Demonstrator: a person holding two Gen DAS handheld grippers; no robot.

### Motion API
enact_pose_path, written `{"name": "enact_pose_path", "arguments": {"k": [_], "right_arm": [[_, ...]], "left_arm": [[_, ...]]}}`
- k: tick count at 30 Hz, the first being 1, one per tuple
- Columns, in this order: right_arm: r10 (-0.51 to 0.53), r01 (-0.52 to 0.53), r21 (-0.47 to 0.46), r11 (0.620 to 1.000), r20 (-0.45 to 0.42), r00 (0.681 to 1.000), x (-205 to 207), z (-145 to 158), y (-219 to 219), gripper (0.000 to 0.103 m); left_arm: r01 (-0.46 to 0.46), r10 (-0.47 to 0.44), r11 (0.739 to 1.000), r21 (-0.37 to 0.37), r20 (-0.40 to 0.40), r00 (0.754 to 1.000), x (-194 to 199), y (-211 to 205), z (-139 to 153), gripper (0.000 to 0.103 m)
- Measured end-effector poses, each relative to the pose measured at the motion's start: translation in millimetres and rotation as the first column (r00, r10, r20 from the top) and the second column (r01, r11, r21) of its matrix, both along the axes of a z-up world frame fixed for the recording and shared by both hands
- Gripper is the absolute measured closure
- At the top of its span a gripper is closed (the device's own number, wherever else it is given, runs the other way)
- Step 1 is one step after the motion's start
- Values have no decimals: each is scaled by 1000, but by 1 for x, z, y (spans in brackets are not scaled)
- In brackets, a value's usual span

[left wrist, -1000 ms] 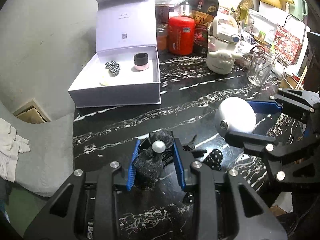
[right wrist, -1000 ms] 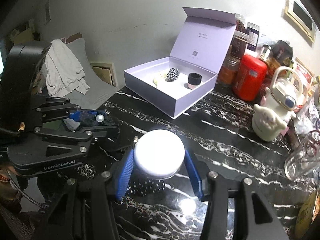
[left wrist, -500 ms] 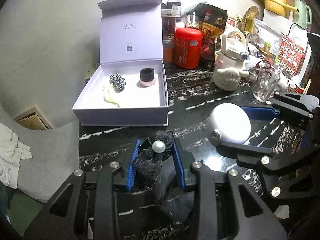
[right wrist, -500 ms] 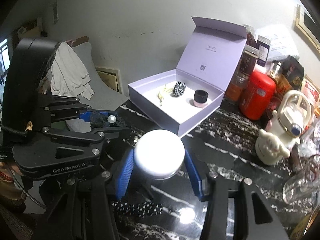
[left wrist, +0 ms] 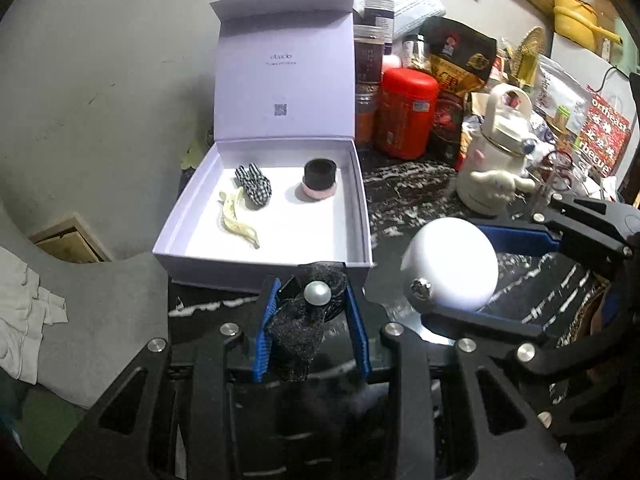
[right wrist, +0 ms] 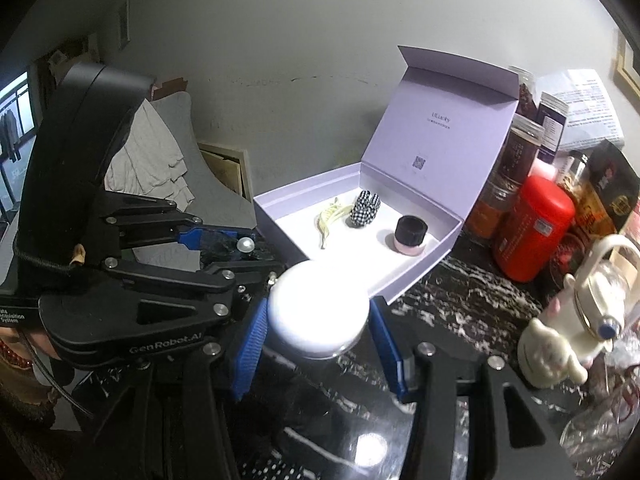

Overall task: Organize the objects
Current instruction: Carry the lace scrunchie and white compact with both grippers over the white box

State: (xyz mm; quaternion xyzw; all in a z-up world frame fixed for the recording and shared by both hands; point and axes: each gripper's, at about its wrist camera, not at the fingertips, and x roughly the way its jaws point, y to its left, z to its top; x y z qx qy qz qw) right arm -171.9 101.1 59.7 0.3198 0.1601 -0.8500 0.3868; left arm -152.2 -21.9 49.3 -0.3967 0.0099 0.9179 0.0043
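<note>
Left gripper (left wrist: pixel 310 312) jaws clench a black pearl hair bow (left wrist: pixel 306 320) near the lilac box (left wrist: pixel 260 268) | right gripper (right wrist: pixel 318 320) jaws grip a white round case (right wrist: pixel 318 312) | advice: clear the near wall, lower onto bare floor beside the clips | right view alone shows the case's flat underside.

A red canister (left wrist: pixel 407 114) and white kettle (left wrist: pixel 494 168) stand on the black marble table (left wrist: pixel 404 184), jars (right wrist: pixel 516 156) behind.
</note>
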Motion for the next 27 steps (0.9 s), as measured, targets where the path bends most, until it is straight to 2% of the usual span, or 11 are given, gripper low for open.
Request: {"name": "enact_pose_path", "arguments": {"k": [4,12,27], "right_arm": [[0,0,-8,1000,-1,1000,-15,2,-3,50],[-27,26,-13,1000,-13,1000,-42,8,-7,50],[-58,57,-22,998,-7,998,-88,12,-22,50]], "left_arm": [[-15,15,1000,22,-3,1000,-14,-7,2,72],[-76,76,997,-21,-29,997,-31,-17,6,72],[-142,141,990,-22,-26,990,-70,-40,1,72]]}}
